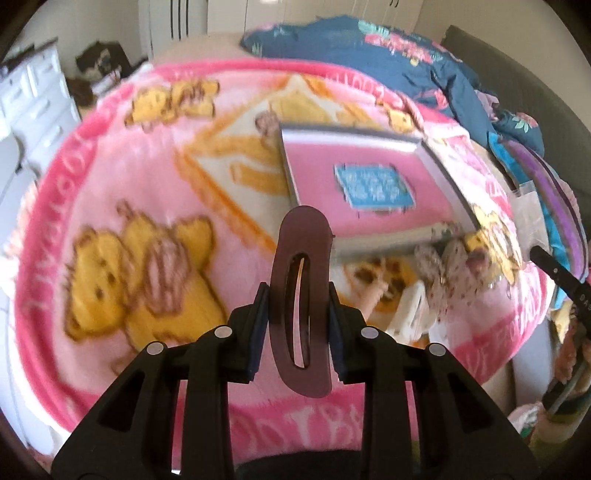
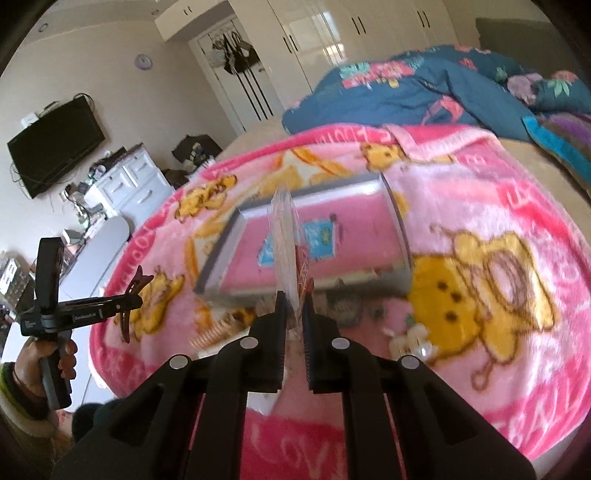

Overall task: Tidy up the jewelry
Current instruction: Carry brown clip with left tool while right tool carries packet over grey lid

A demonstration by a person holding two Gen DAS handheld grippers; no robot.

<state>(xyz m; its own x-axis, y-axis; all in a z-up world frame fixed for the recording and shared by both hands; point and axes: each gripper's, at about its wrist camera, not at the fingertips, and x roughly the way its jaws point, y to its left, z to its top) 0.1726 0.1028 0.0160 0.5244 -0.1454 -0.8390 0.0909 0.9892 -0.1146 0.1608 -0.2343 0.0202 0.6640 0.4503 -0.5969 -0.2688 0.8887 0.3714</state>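
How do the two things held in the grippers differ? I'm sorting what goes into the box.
The hair clip in the left gripper is dark brown and opaque; the packet in the right gripper is clear plastic with something red inside.
The hair clip is a thick curved oval with a slot; the packet is thin and flat.
Both are clamped and held above the pink blanket, near the box.

We see a bedroom: a pink bear-print blanket [image 2: 480, 229] over the bed, a dark floral duvet [image 2: 406, 92] behind, white wardrobes [image 2: 332, 33], a white dresser [image 2: 129, 184], and a wall-mounted television [image 2: 55, 147] on pale walls
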